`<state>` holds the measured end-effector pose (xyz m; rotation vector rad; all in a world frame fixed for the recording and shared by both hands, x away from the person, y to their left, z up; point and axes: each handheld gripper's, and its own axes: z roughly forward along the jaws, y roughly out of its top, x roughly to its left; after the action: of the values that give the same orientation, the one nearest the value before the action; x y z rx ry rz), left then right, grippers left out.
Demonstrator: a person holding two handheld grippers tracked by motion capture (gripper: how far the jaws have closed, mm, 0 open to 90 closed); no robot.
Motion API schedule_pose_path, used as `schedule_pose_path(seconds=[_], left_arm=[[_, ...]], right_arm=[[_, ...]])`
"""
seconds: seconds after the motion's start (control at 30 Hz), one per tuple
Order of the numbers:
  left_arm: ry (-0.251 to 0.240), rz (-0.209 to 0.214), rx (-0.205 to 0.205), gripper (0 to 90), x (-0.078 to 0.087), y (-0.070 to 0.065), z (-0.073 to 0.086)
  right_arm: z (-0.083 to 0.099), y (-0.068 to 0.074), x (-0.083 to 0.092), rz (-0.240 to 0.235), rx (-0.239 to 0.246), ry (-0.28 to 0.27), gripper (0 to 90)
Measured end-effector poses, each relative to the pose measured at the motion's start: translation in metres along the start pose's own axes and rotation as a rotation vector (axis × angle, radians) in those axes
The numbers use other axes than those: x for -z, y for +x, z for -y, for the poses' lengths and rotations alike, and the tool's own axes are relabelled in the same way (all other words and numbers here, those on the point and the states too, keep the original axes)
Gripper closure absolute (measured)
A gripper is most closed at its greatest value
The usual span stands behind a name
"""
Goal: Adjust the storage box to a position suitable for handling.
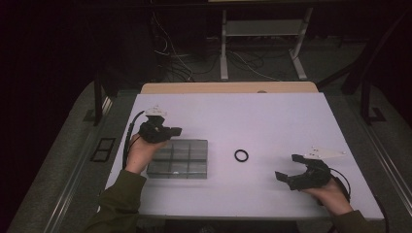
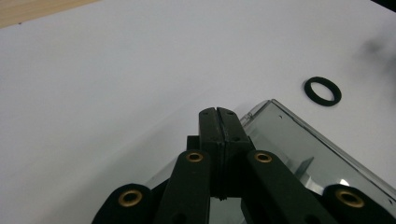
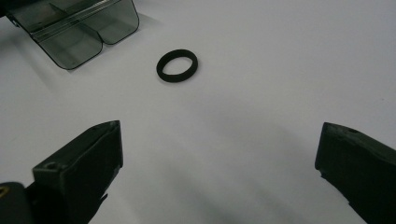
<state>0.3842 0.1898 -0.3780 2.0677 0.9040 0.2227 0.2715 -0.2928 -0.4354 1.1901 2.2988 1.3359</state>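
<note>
- The right claw (image 1: 285,167) gapes wide with nothing between its jaws, aimed at the one black ring (image 1: 241,155) lying just ahead of it on the table (image 1: 272,116), probably ready to pick it up.
- Beyond the ring sits one clear divided box (image 1: 179,158), likely the ring's destination.
- The left claw (image 1: 177,131), pressed shut and empty, hovers over the box's far corner.

The ring (image 1: 241,155) lies on the table (image 1: 272,116), right of the box (image 1: 179,158).

Black ring (image 1: 241,155), smoky grey see-through compartment box (image 1: 179,158), white table (image 1: 272,121), black grippers with brass-coloured rivets
</note>
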Motion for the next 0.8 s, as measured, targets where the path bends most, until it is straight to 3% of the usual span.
schedule_pose_path(seconds=[0.43, 0.67, 0.8], left_arm=[[-0.034, -0.078, -0.003, 88.5, 0.039, 0.001, 0.039], [-0.041, -0.146, 0.040, 88.7, 0.059, 0.011, 0.068], [-0.019, -0.179, 0.077, 88.7, 0.063, 0.019, 0.087]], right_arm=[[0.004, 0.001, 0.001, -0.004, 0.008, 0.002, 0.7], [0.004, 0.002, 0.000, -0.006, 0.015, 0.006, 0.7], [0.004, 0.003, 0.000, -0.006, 0.016, 0.008, 0.7]])
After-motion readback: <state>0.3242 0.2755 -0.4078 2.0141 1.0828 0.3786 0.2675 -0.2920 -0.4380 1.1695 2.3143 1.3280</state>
